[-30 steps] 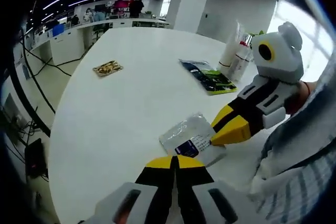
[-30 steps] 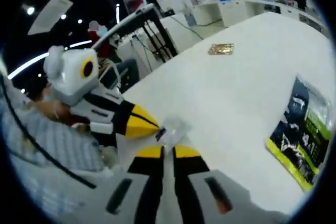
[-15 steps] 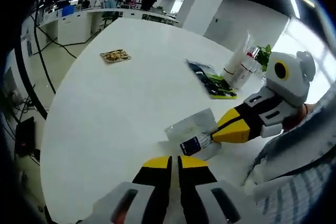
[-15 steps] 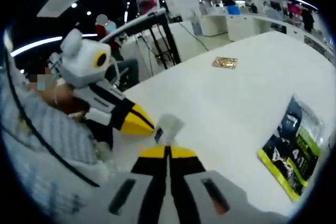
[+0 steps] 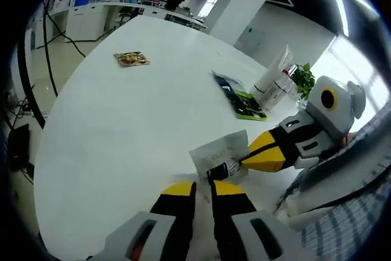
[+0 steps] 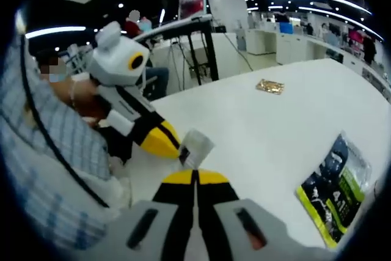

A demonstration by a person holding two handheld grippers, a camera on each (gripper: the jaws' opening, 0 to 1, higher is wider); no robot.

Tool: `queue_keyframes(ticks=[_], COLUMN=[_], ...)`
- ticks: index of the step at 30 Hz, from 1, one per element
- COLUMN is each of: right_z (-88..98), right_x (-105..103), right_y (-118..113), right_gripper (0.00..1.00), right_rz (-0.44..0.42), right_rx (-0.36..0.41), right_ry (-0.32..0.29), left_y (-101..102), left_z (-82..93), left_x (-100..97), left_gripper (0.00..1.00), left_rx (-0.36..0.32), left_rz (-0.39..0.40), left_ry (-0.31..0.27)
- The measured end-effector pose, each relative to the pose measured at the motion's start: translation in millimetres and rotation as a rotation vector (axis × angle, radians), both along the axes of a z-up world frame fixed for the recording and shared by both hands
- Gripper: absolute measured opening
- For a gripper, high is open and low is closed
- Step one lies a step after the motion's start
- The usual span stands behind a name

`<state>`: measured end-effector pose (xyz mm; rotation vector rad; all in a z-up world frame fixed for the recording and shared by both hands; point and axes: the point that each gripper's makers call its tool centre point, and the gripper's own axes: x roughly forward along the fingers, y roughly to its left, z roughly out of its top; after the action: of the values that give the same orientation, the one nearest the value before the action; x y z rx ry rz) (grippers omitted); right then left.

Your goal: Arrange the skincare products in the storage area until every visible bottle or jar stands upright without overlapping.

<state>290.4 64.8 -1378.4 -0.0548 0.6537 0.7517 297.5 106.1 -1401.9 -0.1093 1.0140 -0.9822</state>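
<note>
Sachet (image 5: 219,159) pinched by right tool (image 5: 244,160); tubes (image 5: 272,80) upright.

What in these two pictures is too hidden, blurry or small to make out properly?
- Printing on the clear sachet: blurred and too small in the left gripper view; seen nearly edge-on in the right gripper view.
- Tubes by the plant: far off, labels unreadable.
- Small gold packet: too small to tell its contents.
- Dark and green pouch: in the right gripper view, partly cut off by the rim.

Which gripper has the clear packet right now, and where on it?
The right gripper pinches the clear packet at its edge, jaws shut on it. The left gripper is shut just below it, with no clear hold.
</note>
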Motion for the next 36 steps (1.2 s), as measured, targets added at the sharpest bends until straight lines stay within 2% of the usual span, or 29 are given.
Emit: queue_keyframes(ticks=[6, 9, 15, 23, 36], right_z=[-2.2, -2.3, -3.5, 2.2, 26.6], right_x=[0.5, 0.3, 0.5, 4.0, 24.8], right_y=[-1.6, 0.5, -1.5, -6.3, -39.1], right_gripper=[0.00, 0.00, 0.00, 0.00, 0.00], right_rz=[-0.016, -0.015, -0.023, -0.055, -0.207], right_rx=[0.006, 0.010, 0.004, 0.024, 0.080], right_ry=[0.006, 0.008, 0.011, 0.009, -0.019], left_y=[-1.6, -4.6, -3.6, -9.5, -36.1], left_z=[-0.3, -1.5, -0.6, 12.5, 39.0], left_x=[-1.9, -6.4, -5.2, 5.1, 23.4], left_gripper=[0.12, 0.11, 0.06, 0.01, 0.01], left_rx=[-0.017, -0.037, -0.039, -0.054, -0.123], left_rz=[-0.003, -0.002, -0.007, -0.006, -0.016], left_ry=[0.004, 0.038, 0.041, 0.009, 0.005])
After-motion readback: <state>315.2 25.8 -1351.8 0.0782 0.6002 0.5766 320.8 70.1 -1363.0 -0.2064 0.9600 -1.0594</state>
